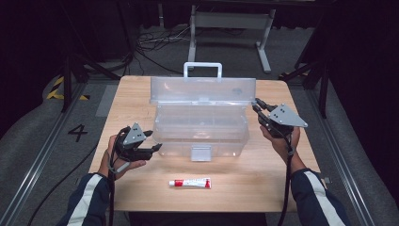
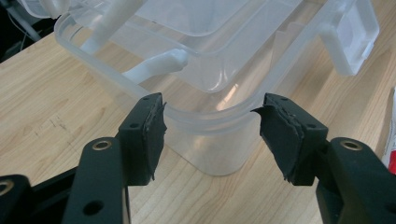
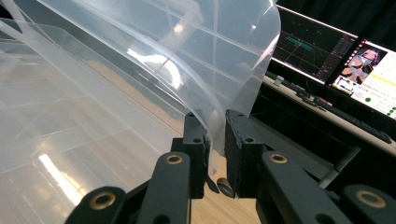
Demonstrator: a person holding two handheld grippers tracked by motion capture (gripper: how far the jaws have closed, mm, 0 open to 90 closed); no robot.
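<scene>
Setting: a light wooden table (image 1: 141, 188) seen from above, with a person's two forearms in dark sleeves with a white stripe coming in from the bottom edge
Box: a clear plastic box (image 1: 201, 132) stands in the middle of the table, its front latch facing the person
Lid: the clear lid (image 1: 203, 91) is swung up and stands nearly upright along the back of the box, a white handle on its top edge
Left gripper: the left gripper (image 1: 153, 142) sits at the front left corner of the box; in the left gripper view (image 2: 210, 130) its two black jaws stand well apart on either side of the rounded corner, and the pads do not press on the plastic
Right gripper: the right gripper (image 1: 256, 106) is raised at the right end of the lid; in the right gripper view (image 3: 215, 135) its jaws are narrow with the thin edge of the lid (image 3: 196, 79) between them, and they appear to pinch it
Tube: a small white and red tube (image 1: 190, 182) lies flat on the table in front of the box, near the person and apart from both grippers
</scene>
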